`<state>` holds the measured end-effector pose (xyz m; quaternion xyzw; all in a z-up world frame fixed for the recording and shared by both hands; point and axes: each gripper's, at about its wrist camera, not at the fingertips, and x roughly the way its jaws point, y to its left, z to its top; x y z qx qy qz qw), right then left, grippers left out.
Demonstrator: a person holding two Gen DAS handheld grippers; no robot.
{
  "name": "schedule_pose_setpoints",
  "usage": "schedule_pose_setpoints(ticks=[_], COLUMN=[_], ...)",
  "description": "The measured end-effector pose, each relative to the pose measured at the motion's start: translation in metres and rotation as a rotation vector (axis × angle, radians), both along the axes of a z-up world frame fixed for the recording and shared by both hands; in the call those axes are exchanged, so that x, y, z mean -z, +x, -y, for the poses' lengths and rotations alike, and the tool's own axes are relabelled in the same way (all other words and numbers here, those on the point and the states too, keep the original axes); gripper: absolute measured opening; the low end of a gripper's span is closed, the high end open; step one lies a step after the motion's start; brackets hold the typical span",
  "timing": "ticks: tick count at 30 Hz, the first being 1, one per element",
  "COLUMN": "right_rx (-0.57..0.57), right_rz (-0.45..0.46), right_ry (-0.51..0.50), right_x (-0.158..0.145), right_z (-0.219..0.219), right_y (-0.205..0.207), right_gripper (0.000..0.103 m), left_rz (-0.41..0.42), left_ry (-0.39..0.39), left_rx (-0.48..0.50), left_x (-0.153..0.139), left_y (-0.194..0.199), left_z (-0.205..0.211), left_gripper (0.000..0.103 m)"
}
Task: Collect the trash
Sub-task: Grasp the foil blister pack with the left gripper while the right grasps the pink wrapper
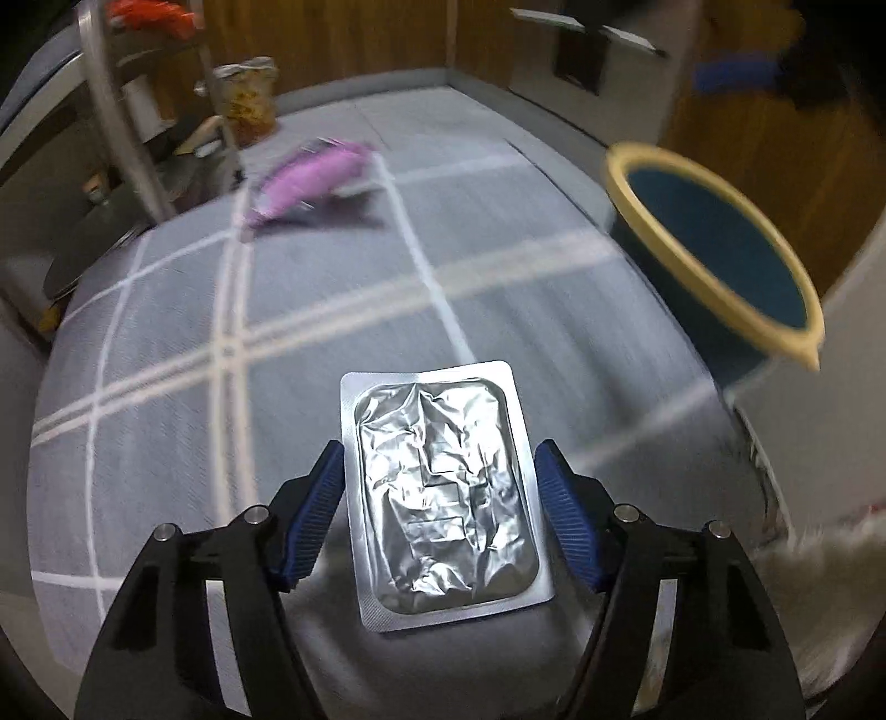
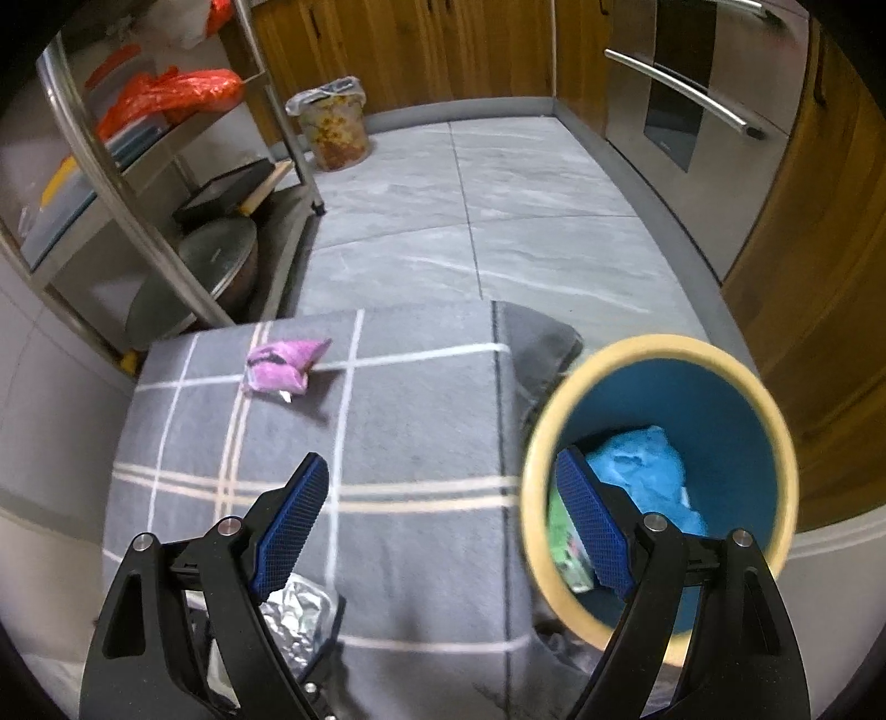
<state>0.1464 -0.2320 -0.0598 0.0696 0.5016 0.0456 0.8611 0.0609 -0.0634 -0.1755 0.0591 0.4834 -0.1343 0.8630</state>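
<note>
A silver foil blister pack [image 1: 443, 498] sits lengthwise between the blue pads of my left gripper [image 1: 437, 459], which press on its two long edges above the grey checked cloth [image 1: 183, 354]. The same foil pack [image 2: 293, 615] shows low in the right wrist view. My right gripper [image 2: 443, 471] is open with nothing between its fingers; its right finger [image 2: 592, 526] overlaps the mouth of the cream-rimmed blue bin [image 2: 720, 387], which holds a crumpled blue item [image 2: 648, 471] and a green packet [image 2: 565, 548]. A pink wrapper [image 2: 282, 365] lies at the cloth's far side. The pink wrapper [image 1: 315, 177] and the bin [image 1: 720, 249] are blurred in the left wrist view.
A metal rack [image 2: 138, 166] with pots and orange bags stands at the left. A lined bucket [image 2: 332, 127] of scraps sits on the grey tile floor [image 2: 526, 221]. A steel oven [image 2: 692, 99] and wooden cabinets [image 2: 443, 44] line the back and right.
</note>
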Motion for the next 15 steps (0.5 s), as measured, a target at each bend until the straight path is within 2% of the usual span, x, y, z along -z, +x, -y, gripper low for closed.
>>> schedule_pose_setpoints(ticks=[5,9,11,15], right_rx=[-0.022,-0.061,-0.087,-0.136], right_rz=[0.002,-0.016,-0.026,-0.026], right_ry=[0.028,0.055,0.054,0.005], right_x=[0.01,0.022,0.028,0.037], right_z=[-0.019,-0.044,-0.06,-0.088], right_y=[0.022,0.039,0.048,0.06], right_gripper=[0.084,0.084,0.082,0.07], left_rz=[0.043,0.074,0.086,0.086], left_ry=[-0.068,-0.088,-0.074,-0.054], left_rx=[-0.146,-0.247,-0.281,-0.321], left_x=[-0.019,-0.028,-0.028,-0.024], left_y=[0.037,0.06,0.067,0.08], left_z=[-0.04,-0.071,-0.081,-0.098], left_gripper=[0.069,0.069,0.069,0.069])
